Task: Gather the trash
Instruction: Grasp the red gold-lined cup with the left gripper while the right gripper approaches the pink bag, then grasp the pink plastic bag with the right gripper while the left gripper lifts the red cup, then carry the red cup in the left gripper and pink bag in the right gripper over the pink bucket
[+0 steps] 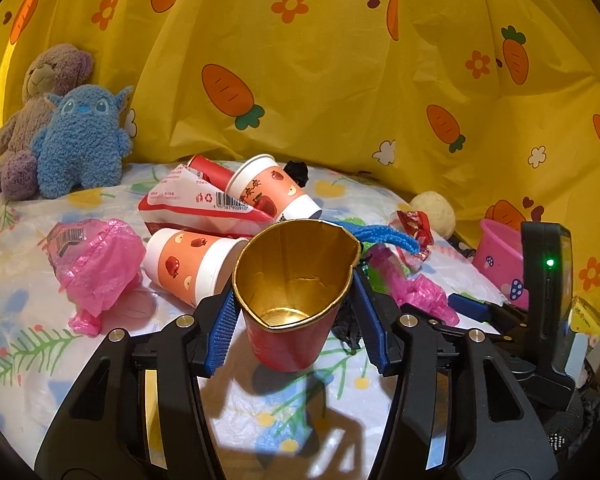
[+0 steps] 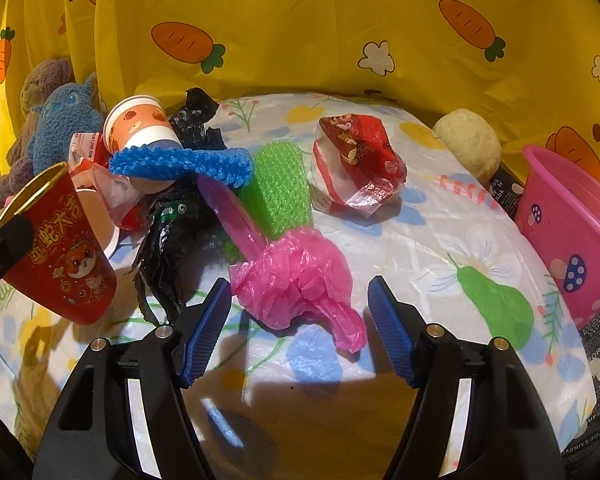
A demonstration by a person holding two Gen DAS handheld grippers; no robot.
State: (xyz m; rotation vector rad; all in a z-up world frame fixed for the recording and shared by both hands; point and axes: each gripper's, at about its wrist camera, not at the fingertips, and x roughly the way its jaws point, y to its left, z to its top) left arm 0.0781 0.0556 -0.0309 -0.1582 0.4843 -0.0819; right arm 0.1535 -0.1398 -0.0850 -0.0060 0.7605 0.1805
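- Far left, against the yellow carrot-print curtain (image 1: 340, 60): a brown teddy bear (image 1: 40, 92) and a blue plush toy (image 1: 84, 140), sitting touching each other. Toys, likely not trash.
- Trash is spread on the floral plastic sheet (image 1: 20, 320) covering the tabletop: a crumpled pink bag (image 1: 96, 264), two apple-print paper cups (image 1: 196, 264) lying on their sides, a red-and-white snack packet (image 1: 196, 208).
- Left hand-held gripper (image 1: 296, 312): its blue pads (image 1: 220, 336) pinch the red cup with gold lining (image 1: 292, 304); the rim is dented inward at both sides. From the right wrist view the cup looks tilted and clear of the sheet.
- Centre pile: black plastic bag (image 2: 172, 224), blue knitted strip (image 2: 180, 164), green bubble wrap (image 2: 276, 192).
- Right hand-held gripper (image 2: 300, 320): jaws spread, either side of a knotted pink bag (image 2: 296, 276), pads not touching it. Not yet gripped.
- Right of that: a red foil wrapper (image 2: 360, 160), lying apart; a beige ball (image 2: 468, 144) by the curtain.
- Far right: pink mushroom-print bin (image 2: 572, 232), tipped toward the sheet, seemingly the collection point. No trash visible inside from here.
- Judgement: early stage. One cup in hand, one bag lined up, nearly all litter left.
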